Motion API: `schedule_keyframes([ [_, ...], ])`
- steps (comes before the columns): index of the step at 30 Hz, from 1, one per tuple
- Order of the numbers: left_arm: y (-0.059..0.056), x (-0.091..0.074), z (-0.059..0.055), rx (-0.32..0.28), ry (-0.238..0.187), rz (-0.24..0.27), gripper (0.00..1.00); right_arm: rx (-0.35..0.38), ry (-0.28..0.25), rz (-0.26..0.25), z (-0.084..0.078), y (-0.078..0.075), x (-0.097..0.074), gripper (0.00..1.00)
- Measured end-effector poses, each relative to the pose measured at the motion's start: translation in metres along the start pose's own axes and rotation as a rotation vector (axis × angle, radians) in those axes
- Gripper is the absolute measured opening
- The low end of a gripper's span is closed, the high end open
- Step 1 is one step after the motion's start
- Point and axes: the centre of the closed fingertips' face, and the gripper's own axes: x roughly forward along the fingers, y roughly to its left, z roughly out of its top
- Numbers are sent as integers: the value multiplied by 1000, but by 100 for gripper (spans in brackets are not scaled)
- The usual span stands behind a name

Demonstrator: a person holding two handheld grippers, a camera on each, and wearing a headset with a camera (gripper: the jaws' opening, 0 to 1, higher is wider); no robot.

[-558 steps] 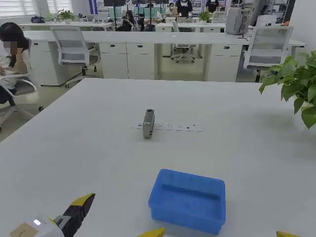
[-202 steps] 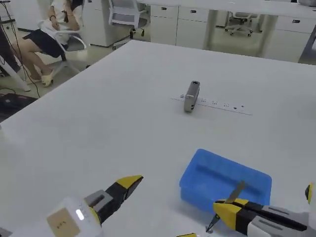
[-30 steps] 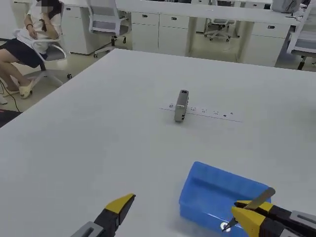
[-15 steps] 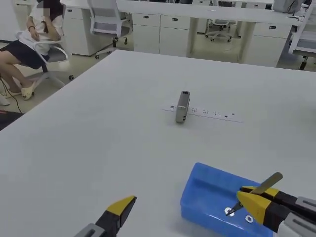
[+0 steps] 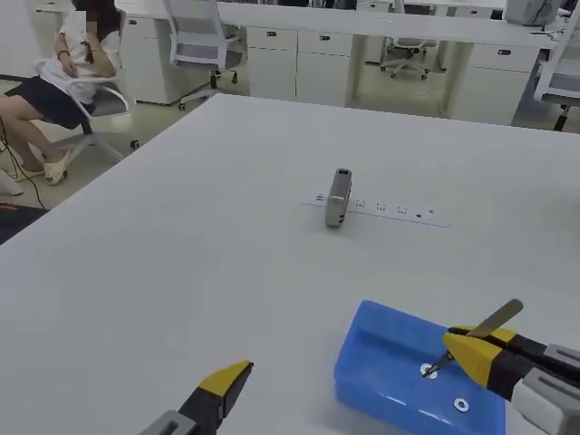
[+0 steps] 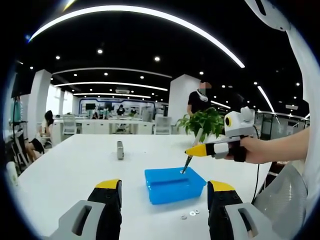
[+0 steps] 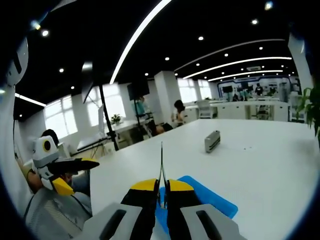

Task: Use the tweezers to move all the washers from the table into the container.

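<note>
While the white table [image 5: 227,272] takes up most of the head view, a seated person [image 5: 68,63] and an office chair [image 5: 195,27] sit beyond its far edge at the upper left. Blue container [image 5: 367,362] lies on the table at the lower right of the head view, open side up. Right gripper [image 5: 460,346] comes in from the lower right corner above the container, yellow-tipped jaws pressed together on the tweezers [image 5: 504,316]. The right gripper view agrees: jaws almost touching at bottom centre, thin tweezers standing up between them. Left gripper [image 6: 165,186] sits low in its own view, jaws spread wide with nothing between them. In the head view one of its yellow tips pokes in at the bottom, left of centre, apart from the container. Tweezers slant down and to the left, point inside the container. Grey block [image 5: 338,196] stands on the table at centre frame, well apart from the container. First washer [image 5: 428,370] is right at the tweezers' point inside the container; cannot tell whether it is pinched or lying on the floor. Second washer [image 5: 461,405] lies on the container floor, just down-right of the first. In the left gripper view, loose washers [image 6: 192,214] lie on the table near the container's near wall, bottom centre-right.
</note>
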Motion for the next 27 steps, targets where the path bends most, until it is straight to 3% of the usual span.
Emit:
schedule_keyframes([
  [9, 0, 0, -2, 7, 11, 2, 69, -2, 32, -20, -11, -15, 8, 2],
  [17, 0, 1, -4, 12, 21, 1, 69, 15, 80, -70, -30, -39, 13, 2],
  [27, 0, 1, -6, 16, 32, 0, 68, 31, 125, -95, -49, -53, 18, 2],
])
